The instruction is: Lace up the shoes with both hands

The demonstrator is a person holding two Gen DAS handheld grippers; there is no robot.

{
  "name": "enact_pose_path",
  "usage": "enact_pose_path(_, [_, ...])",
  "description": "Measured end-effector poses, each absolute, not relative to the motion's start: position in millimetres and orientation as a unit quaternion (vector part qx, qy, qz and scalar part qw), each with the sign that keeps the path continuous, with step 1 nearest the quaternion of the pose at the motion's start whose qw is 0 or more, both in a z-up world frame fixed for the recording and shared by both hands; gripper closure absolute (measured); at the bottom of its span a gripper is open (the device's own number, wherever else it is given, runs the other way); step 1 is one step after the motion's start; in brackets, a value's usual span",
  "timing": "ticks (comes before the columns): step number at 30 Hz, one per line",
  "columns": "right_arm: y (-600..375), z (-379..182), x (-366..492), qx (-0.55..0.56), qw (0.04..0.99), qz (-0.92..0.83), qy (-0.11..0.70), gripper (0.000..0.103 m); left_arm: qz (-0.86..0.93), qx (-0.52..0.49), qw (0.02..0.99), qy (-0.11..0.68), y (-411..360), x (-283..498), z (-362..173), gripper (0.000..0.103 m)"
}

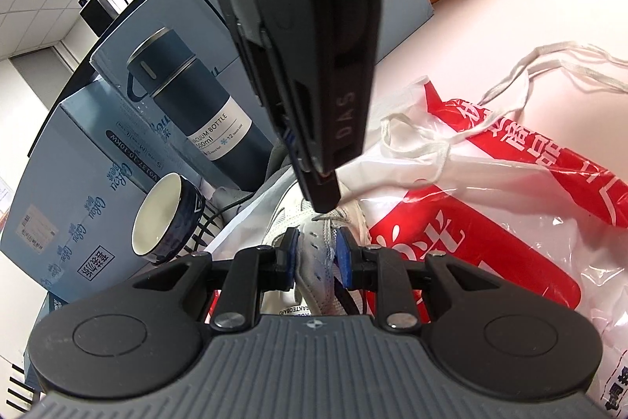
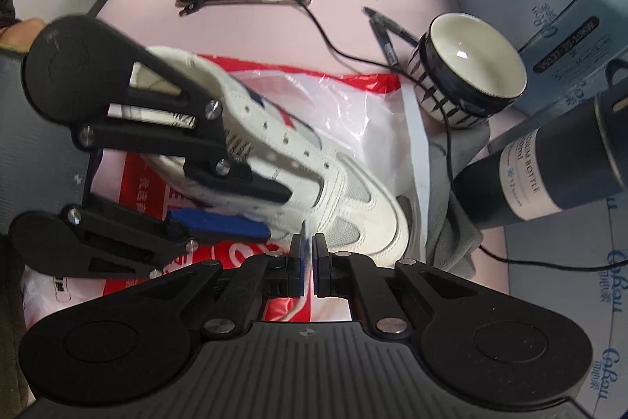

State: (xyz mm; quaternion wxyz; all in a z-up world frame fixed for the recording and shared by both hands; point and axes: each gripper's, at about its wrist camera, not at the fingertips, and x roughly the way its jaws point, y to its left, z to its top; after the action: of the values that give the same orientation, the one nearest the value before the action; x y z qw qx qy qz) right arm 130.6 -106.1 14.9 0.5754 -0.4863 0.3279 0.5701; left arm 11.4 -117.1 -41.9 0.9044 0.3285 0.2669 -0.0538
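Pink table (image 2: 243,38) (cluttered edges) bears white shoe (image 2: 314,160).

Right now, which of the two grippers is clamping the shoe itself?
The left gripper: its blue-padded fingers pinch the white lace-up sneaker's eyelet flap. The right gripper is shut on only the white shoelace near the toe.

Bright, even indoor light. Glare on the plastic bag (image 1: 510,222) and bowl (image 2: 471,65). Strong fisheye bending at edges; the nearest gripper (image 1: 314,26) looks perhaps slightly blurred.
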Motion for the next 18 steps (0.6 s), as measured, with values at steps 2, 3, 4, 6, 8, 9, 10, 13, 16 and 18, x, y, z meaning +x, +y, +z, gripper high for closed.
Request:
enact_pose_path(2, [-104.5,17.1,130.7,-0.485,0.582,0.568,0.322,0.099,-0.054,0.329,0.904,0.267,-117.2,11.2,-42.3,0.084])
enact_pose_path(3, [-104.0,18.2,130.9,-0.483,0.584,0.568,0.321,0.099,-0.053,0.329,0.904,0.267,-117.1,11.3,-42.4,0.084])
enact_pose_path(4, [-103.9,18.8,131.4,-0.481,0.584,0.569,0.321,0.099,-0.053,0.328,0.904,0.268,-116.9,11.5,-42.5,0.084])
enact_pose_path(6, [-106.3,20.9,134.4,-0.469,0.602,0.564,0.316,0.09,-0.053,0.325,0.905,0.268,-116.3,11.9,-42.2,0.083])
enact_pose_path(8, [-113.9,24.3,141.8,-0.434,0.627,0.561,0.321,0.078,-0.053,0.322,0.906,0.269,-115.5,12.0,-42.0,0.081])
enact_pose_path(9, [-119.5,25.4,145.5,-0.411,0.641,0.561,0.325,0.075,-0.053,0.317,0.908,0.269,-114.1,12.2,-41.3,0.081])
enact_pose_path(10, [-126.8,25.7,148.9,-0.384,0.655,0.561,0.33,0.074,-0.054,0.312,0.909,0.27,-112.8,12.3,-40.7,0.08])
enact_pose_path(13, [-153.3,20.3,150.0,-0.317,0.694,0.558,0.326,0.059,-0.056,0.282,0.917,0.277,-104.1,13.4,-37.9,0.078])
enact_pose_path(16, [-179.3,7.1,142.7,-0.276,0.71,0.563,0.32,0.055,-0.063,0.221,0.928,0.293,-88.6,17.0,-32.2,0.077])
enact_pose_path(18, [-188.7,-4.5,134.2,-0.276,0.711,0.565,0.314,0.055,-0.072,0.133,0.938,0.313,-70.3,21.8,-26.6,0.077])
